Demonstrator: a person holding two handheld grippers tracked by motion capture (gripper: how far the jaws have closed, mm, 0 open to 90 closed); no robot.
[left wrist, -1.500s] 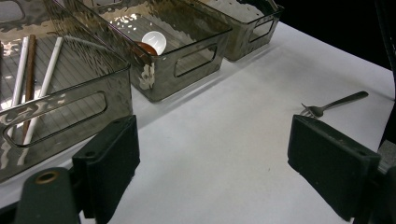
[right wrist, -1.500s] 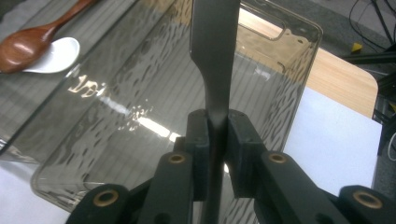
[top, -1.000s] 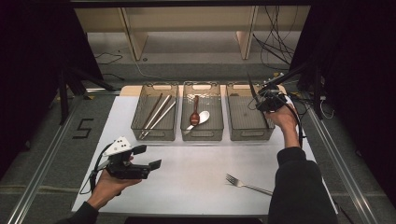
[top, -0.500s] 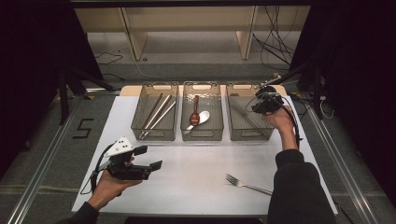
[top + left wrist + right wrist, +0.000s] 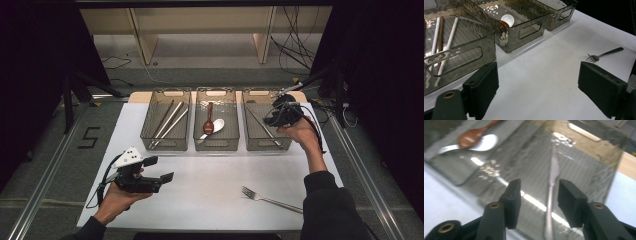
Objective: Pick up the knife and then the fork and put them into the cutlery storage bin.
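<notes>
High view: utensil (image 5: 262, 125) lay in right-hand bin (image 5: 266, 146), upper right of frame, released. Right gripper (image 5: 281, 113), deeper over bin a second earlier, had drawn back toward bin's near-right rim, jaws parted and empty, suggesting drop complete. Fork (image 5: 272, 200) waited on white table (image 5: 210, 175), lower right. Left gripper (image 5: 159, 170) hovered lower left, wide open, holding nothing, hand level.

The high view looks forward and down on the white surface (image 5: 210, 175) from above its near edge. The left gripper view sits low and close to the surface, facing the three bins and the fork (image 5: 604, 53). The right gripper view looks steeply down into the right bin (image 5: 579, 167) from near, sharing the spoons (image 5: 474, 141) with both.
</notes>
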